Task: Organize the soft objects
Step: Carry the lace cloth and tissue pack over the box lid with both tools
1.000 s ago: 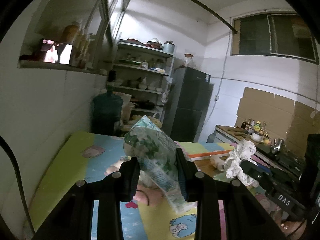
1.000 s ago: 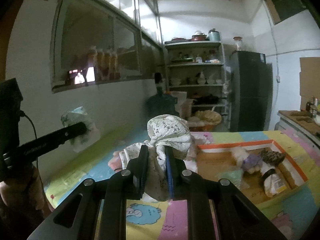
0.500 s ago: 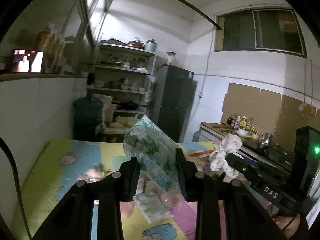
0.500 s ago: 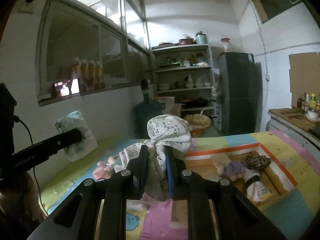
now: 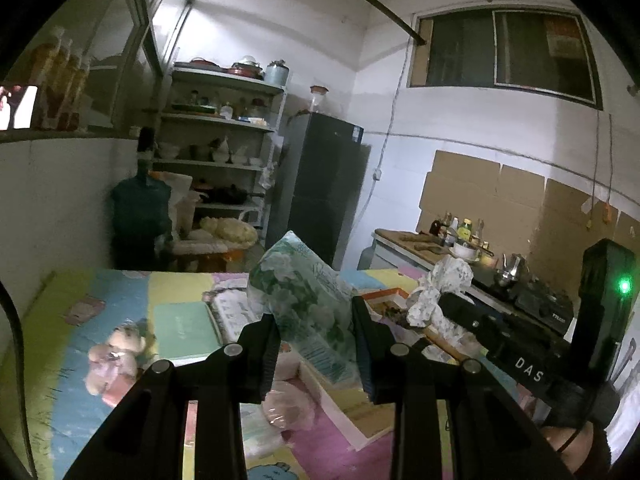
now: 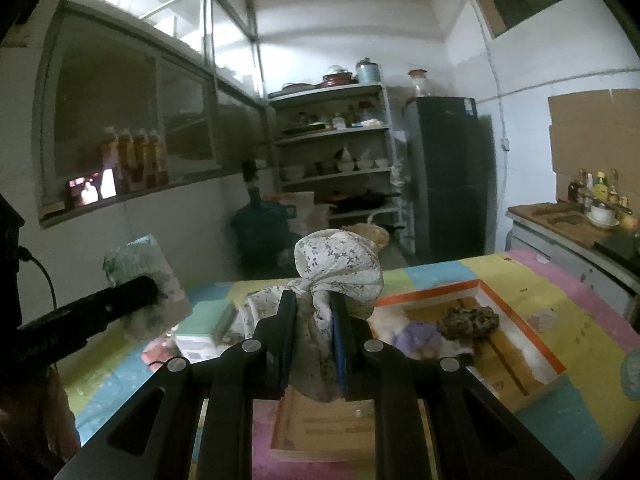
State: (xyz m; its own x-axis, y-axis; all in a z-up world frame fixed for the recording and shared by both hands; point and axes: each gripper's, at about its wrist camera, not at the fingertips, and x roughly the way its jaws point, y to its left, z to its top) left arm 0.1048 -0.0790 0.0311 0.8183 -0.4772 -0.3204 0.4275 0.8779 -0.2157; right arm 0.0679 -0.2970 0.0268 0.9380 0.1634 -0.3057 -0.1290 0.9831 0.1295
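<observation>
Green-printed tissue pack (image 5: 308, 304) sits clamped in your left gripper (image 5: 314, 346); your right gripper (image 6: 312, 340) pinches floral cloth (image 6: 340, 268) above the mat's (image 6: 560, 304) far edge.

A soft plastic pack (image 5: 304, 300) printed with green leaves and white flowers on a pale ground is seen between black fingers (image 5: 260, 344). A bunched white cloth (image 6: 340, 268) is sprinkled with small dark flowers. The mat on the table (image 6: 560, 312) is laid out in blocks of yellow, light blue, pink and green, with cartoon figures. A shallow cardboard box (image 6: 516, 324) is edged in orange and white, brown inside. A pale pink plush toy (image 5: 116, 356) is seen on the light blue block.
</observation>
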